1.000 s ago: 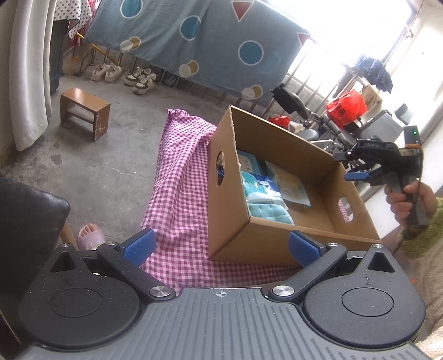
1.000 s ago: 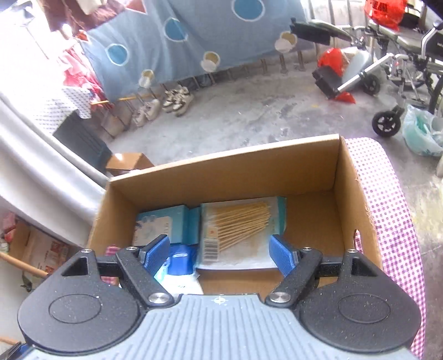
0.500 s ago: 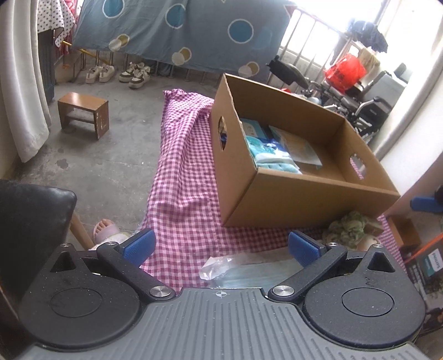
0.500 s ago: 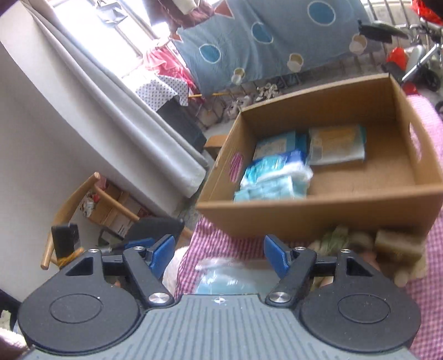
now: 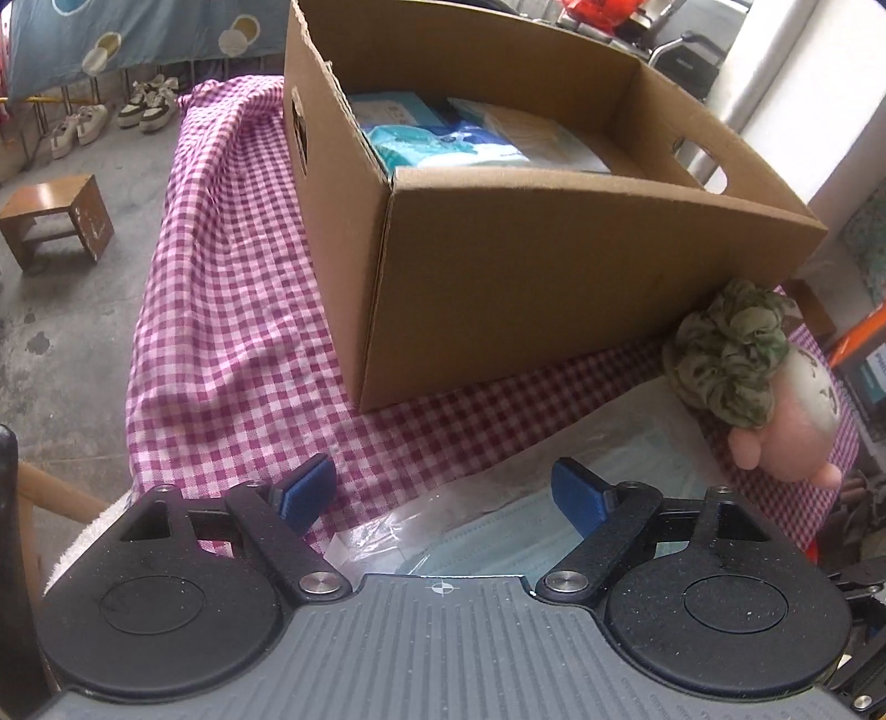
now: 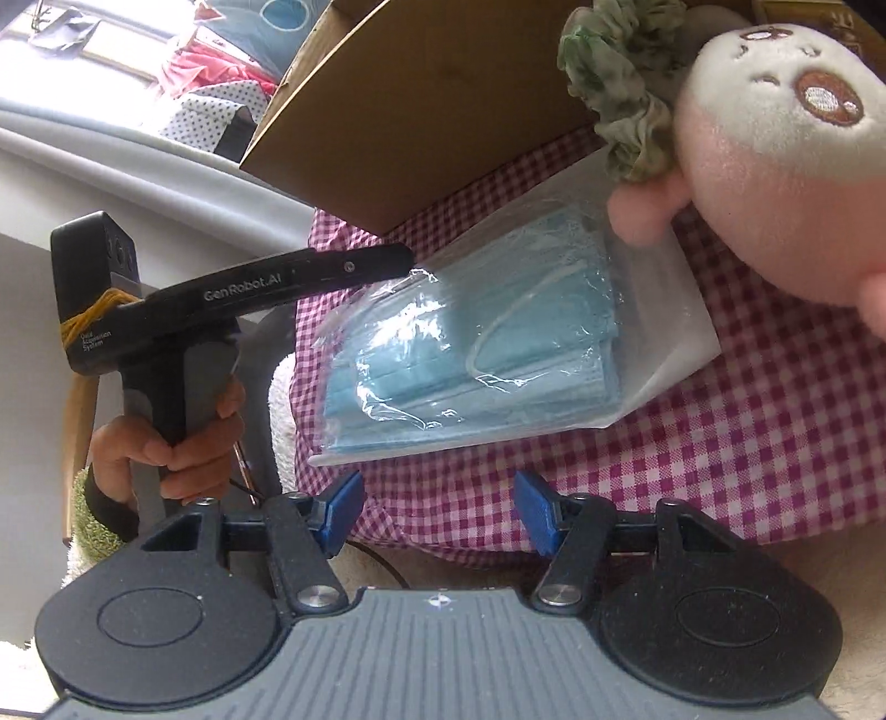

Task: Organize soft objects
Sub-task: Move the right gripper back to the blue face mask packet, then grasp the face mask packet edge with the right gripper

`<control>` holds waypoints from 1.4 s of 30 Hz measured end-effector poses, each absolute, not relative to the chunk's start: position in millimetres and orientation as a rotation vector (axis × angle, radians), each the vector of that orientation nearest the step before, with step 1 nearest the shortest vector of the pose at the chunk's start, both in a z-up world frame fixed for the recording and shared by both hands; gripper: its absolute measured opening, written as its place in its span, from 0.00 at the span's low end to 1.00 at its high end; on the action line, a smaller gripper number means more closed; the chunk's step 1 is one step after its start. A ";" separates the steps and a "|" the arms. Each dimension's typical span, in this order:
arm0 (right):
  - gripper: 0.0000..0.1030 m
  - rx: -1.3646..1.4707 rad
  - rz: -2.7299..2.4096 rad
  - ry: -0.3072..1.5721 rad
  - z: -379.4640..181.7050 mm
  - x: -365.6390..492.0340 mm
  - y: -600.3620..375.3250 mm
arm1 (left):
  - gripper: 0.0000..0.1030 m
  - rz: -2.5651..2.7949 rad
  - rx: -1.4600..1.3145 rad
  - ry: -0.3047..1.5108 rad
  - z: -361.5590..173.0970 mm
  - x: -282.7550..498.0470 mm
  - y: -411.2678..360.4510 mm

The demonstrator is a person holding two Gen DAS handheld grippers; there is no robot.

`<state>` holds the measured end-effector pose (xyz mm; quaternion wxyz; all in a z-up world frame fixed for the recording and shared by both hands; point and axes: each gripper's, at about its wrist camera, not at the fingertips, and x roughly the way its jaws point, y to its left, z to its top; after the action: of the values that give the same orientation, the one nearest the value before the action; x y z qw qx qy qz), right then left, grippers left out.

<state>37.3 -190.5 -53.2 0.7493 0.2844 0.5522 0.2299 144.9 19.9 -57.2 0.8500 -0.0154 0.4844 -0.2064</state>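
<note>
Low over the checked cloth (image 5: 238, 310), left gripper (image 5: 443, 490) spread above mask bag (image 6: 476, 343), right gripper (image 6: 437, 512) spread, empty

floor: grey concrete (image 5: 72, 310) | wooden stool (image 5: 55, 219) | shoes (image 5: 111, 116) | hanging blue sheet (image 5: 111, 33)

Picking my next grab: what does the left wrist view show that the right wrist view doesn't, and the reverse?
Left only: packets inside the cardboard box, plus a stool and shoes on the floor. Right only: the left hand-held gripper at the mask bag's edge. Both: the mask bag, plush toy, green scrunchie, checked cloth.
</note>
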 end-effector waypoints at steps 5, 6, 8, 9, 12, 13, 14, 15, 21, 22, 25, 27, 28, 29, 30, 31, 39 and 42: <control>0.61 0.644 0.445 1.177 -48.8 39.8 -197.2 | 0.82 -0.459 0.001 1.050 -65.5 142.5 13.1; 0.62 0.656 0.438 1.175 -48.6 39.4 -201.4 | 0.82 -0.461 0.000 1.057 -65.0 139.2 13.1; 0.62 0.679 0.424 1.170 -50.5 39.2 -208.6 | 0.83 -0.479 -0.020 1.082 -63.6 131.5 14.5; 0.62 0.689 0.418 1.167 -51.0 41.5 -211.5 | 0.83 -0.500 -0.045 1.097 -63.0 125.0 16.7; 0.62 0.723 0.400 1.160 -53.2 42.0 -218.6 | 0.83 -0.532 -0.102 1.123 -62.4 108.7 24.3; 0.62 0.731 0.397 1.158 -53.9 42.5 -219.9 | 0.83 -0.546 -0.126 1.130 -62.8 102.5 27.1; 0.62 0.736 0.394 1.155 -54.4 41.8 -222.8 | 0.83 -0.560 -0.157 1.138 -63.4 96.4 30.3; 0.62 0.738 0.391 1.152 -54.4 41.6 -223.5 | 0.83 -0.572 -0.180 1.145 -64.0 91.3 32.5; 0.64 0.702 0.383 1.130 -51.0 45.6 -226.1 | 0.83 -0.628 -0.257 1.199 -66.7 51.6 34.0; 0.64 0.687 0.373 1.125 -49.3 48.1 -225.7 | 0.83 -0.639 -0.274 1.210 -67.4 46.0 33.4; 0.64 0.663 0.345 1.116 -45.4 52.2 -230.7 | 0.86 -0.733 -0.326 1.231 -67.7 27.1 26.5; 0.64 0.672 0.347 1.118 -46.5 53.1 -233.9 | 0.86 -0.779 -0.307 1.233 -67.8 19.1 19.5; 0.64 0.679 0.349 1.117 -47.5 52.9 -234.9 | 0.87 -0.765 -0.276 1.229 -66.7 16.9 17.2; 0.64 0.680 0.350 1.116 -47.9 52.6 -235.8 | 0.89 -0.743 -0.250 1.223 -65.5 16.0 16.1; 0.65 0.678 0.352 1.114 -47.7 52.3 -235.5 | 0.90 -0.710 -0.220 1.209 -63.6 15.2 14.6; 0.67 0.678 0.356 1.111 -47.8 52.4 -235.3 | 0.90 -0.689 -0.205 1.196 -61.8 16.6 14.8; 0.70 0.700 0.379 1.088 -49.7 59.0 -231.3 | 0.89 -0.677 -0.196 1.163 -68.3 52.3 -2.2; 0.70 0.716 0.383 1.073 -52.3 61.1 -228.4 | 0.86 -0.690 -0.205 1.149 -73.9 60.3 -6.0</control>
<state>61.1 -228.4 -52.3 0.7821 0.3314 0.4969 0.1774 60.3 -6.0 -73.9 0.7788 -0.0947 0.5315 -0.3192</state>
